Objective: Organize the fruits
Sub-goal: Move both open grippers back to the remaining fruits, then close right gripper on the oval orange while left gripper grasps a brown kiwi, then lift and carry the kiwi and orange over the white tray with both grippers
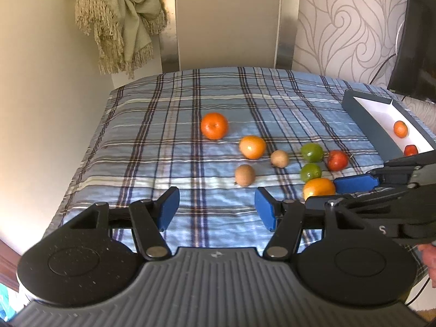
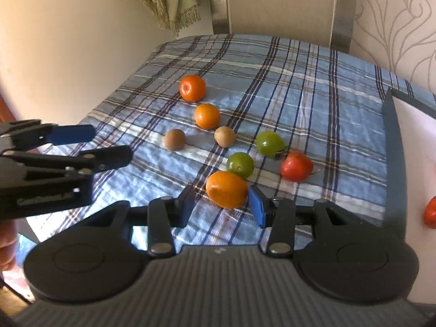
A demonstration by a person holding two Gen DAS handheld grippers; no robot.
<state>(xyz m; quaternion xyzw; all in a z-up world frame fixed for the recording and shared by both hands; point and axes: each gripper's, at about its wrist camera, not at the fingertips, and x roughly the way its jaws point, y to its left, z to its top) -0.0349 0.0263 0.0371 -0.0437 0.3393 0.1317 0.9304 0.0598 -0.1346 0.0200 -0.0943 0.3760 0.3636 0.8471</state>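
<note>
Loose fruit lies on the plaid cloth: a tangerine, an orange, two brown fruits, two green limes and a red fruit. My right gripper is open, its tips on either side of an oval orange fruit, with a gap on the left side. My left gripper is open and holds nothing, hovering near the front brown fruit. A grey box at the right holds a small orange fruit and a red one.
A chair back stands behind the table, with a fringed shawl hanging to its left. A dark screen is at the far right. The cloth's left edge drops off beside the cream wall.
</note>
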